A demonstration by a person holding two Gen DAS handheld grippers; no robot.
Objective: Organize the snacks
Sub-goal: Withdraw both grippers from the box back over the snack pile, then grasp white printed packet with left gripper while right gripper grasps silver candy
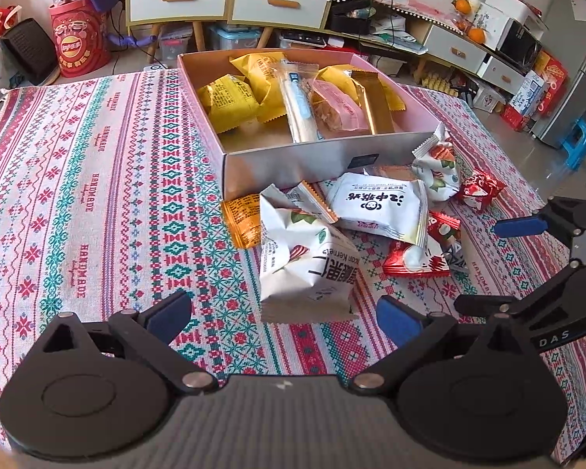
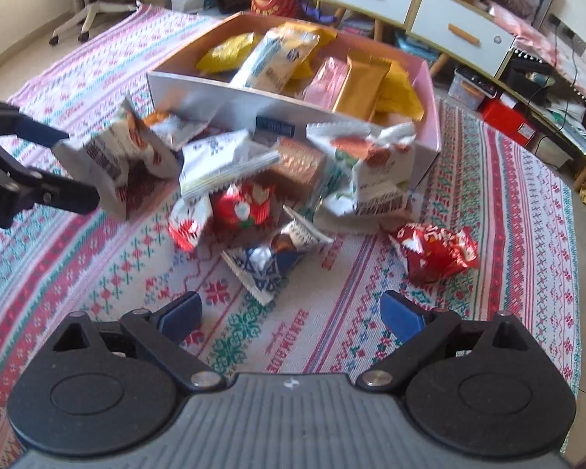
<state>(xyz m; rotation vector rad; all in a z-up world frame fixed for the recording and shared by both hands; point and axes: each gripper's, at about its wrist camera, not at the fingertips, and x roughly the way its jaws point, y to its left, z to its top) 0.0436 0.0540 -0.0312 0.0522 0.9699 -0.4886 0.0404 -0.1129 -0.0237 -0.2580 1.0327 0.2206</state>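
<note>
An open pink-and-white box [image 1: 293,156] [image 2: 215,92] holds yellow packets, a long white-blue packet [image 1: 299,105], a pink packet and a gold bar. Loose snacks lie piled in front of it. My left gripper [image 1: 283,318] [image 2: 80,170] is open, its blue pads flanking the near end of a white nut packet [image 1: 304,269] [image 2: 109,164] without closing on it. My right gripper [image 2: 291,316] [image 1: 480,264] is open and holds nothing, just short of a blue-and-white packet [image 2: 269,265], with a red packet [image 2: 437,252] [image 1: 480,189] ahead to its right.
The pile also has a white packet with printed characters [image 1: 379,203], an orange packet [image 1: 242,219], red packets [image 1: 414,258] and a brown one [image 2: 297,168]. A patterned tablecloth [image 1: 97,195] covers the surface. Cabinets [image 1: 230,0] and floor clutter stand behind.
</note>
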